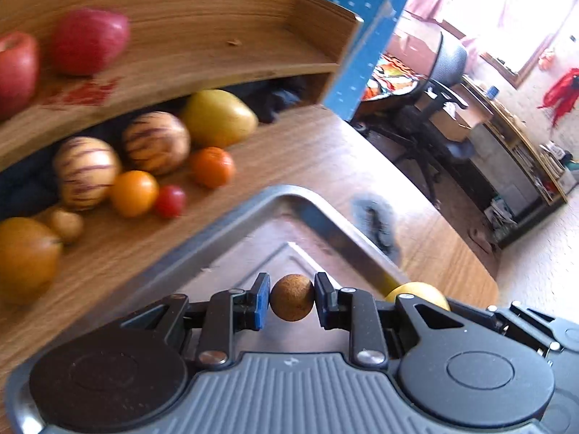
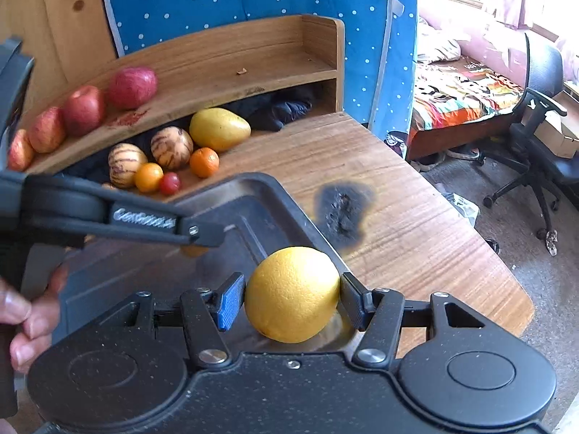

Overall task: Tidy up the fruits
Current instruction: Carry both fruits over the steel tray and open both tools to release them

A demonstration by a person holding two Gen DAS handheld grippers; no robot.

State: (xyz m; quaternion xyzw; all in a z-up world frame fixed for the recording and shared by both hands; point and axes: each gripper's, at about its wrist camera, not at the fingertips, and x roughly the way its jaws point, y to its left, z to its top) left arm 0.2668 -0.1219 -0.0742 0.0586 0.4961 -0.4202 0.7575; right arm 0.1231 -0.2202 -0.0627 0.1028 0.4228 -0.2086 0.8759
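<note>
Gripping fruit: the small brown fruit (image 1: 291, 297) sits clamped between the left gripper (image 1: 292, 298) pads, lifted over the metal tray (image 1: 239, 213).
Yellow citrus (image 2: 292, 293): pinched in the right gripper (image 2: 291, 298), by the tray's edge.
Shelf (image 2: 231, 61): 4 apples (image 2: 132, 86) on top, likely sorted by kind.
Below: striped melons (image 2: 171, 146), oranges.

Left wrist view: far-left red apple (image 1: 16, 72) and big orange fruit (image 1: 25, 258) both cut by the frame edge; yellow citrus (image 1: 419, 291) mostly hidden behind the gripper body; whole frame motion-blurred. Right wrist view: person's hand (image 2: 27, 320) cut at the left edge; left gripper (image 2: 206, 235) arm covers part of the metal tray (image 2: 253, 188), and whatever orange bit sits under its tip is unreadable.
</note>
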